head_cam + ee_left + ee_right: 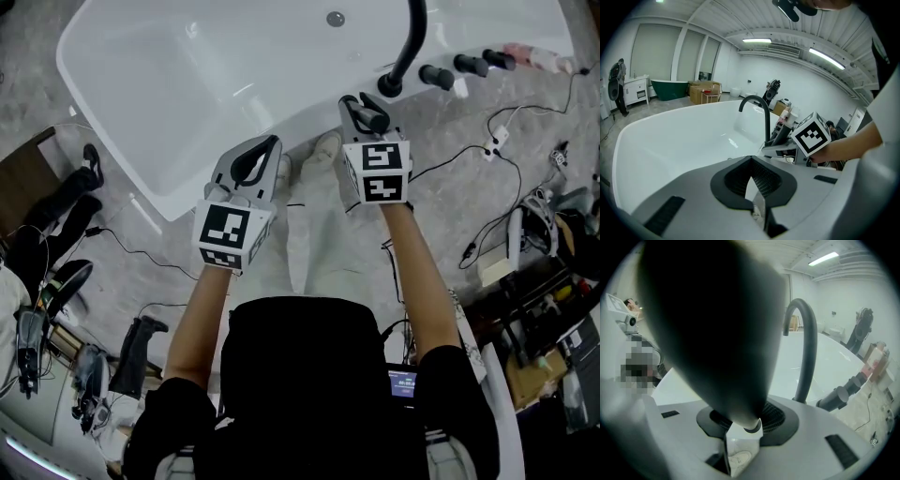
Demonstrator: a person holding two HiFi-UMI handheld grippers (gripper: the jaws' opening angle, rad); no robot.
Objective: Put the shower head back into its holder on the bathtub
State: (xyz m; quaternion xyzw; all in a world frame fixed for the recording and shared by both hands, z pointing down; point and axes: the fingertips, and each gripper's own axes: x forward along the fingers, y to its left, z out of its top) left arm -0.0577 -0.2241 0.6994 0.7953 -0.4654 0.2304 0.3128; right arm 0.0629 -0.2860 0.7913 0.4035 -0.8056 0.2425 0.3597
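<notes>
A white bathtub [187, 103] fills the top of the head view, with a curved black faucet [410, 47] and a row of black fittings [439, 77] on its right rim; which of them is the holder I cannot tell. My right gripper [363, 105] hovers just in front of the faucet, shut on the black shower head [368, 116]. In the right gripper view the shower head [717, 333] fills most of the picture, and the faucet [806, 348] stands close behind. My left gripper [266, 152] hangs over the tub's near rim, shut and empty [752, 180].
Cables [487, 155] trail over the grey floor to the right of the tub. Tools and cases [136, 352] lie at the left, and more gear [544, 272] at the right. Pink bottles [534, 56] stand on the rim beyond the fittings. The person's shoes [323, 148] are by the tub.
</notes>
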